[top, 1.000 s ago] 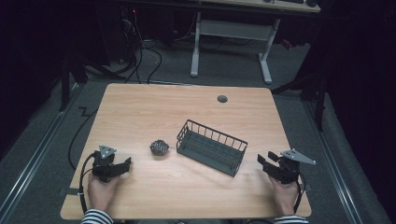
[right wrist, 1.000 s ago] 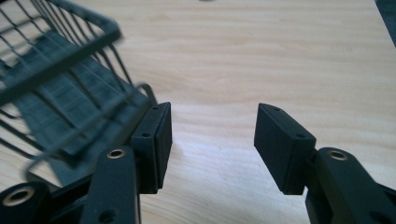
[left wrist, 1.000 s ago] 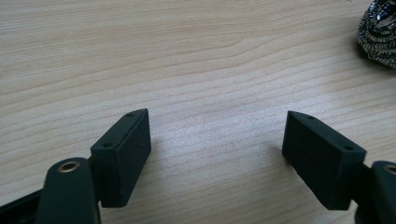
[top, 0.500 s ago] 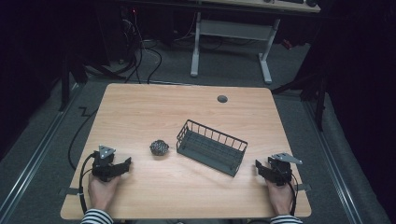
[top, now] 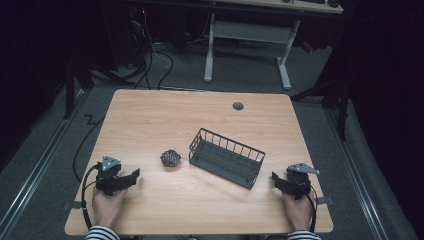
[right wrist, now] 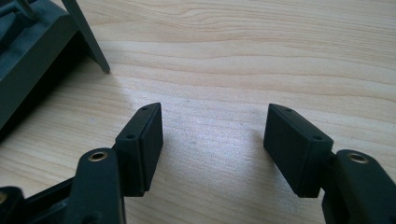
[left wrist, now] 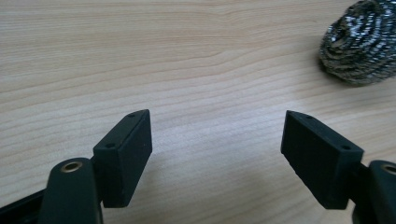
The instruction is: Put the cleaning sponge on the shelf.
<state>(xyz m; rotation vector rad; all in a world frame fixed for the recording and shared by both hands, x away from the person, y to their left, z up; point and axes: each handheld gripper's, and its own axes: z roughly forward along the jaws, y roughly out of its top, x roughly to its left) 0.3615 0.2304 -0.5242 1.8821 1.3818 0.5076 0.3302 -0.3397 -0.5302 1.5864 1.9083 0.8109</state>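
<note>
Both grippers rest low at the near edge of the tabletop [top: 150, 120], fingers released and holding nothing.

Largest first: the tabletop carries a dark wire basket [top: 226, 157] right of centre, set at an angle, with a steel scouring ball [top: 170, 158] just beside its left end, apart from it. The left gripper [top: 131, 176] sits at the near left, fingers [left wrist: 126, 154] spread over bare wood, the scouring ball ahead and to its right. The right gripper [top: 276, 180] sits at the near right, close to the basket's near right corner, and its fingers [right wrist: 142, 144] have just been opening, with nothing between them.
</note>
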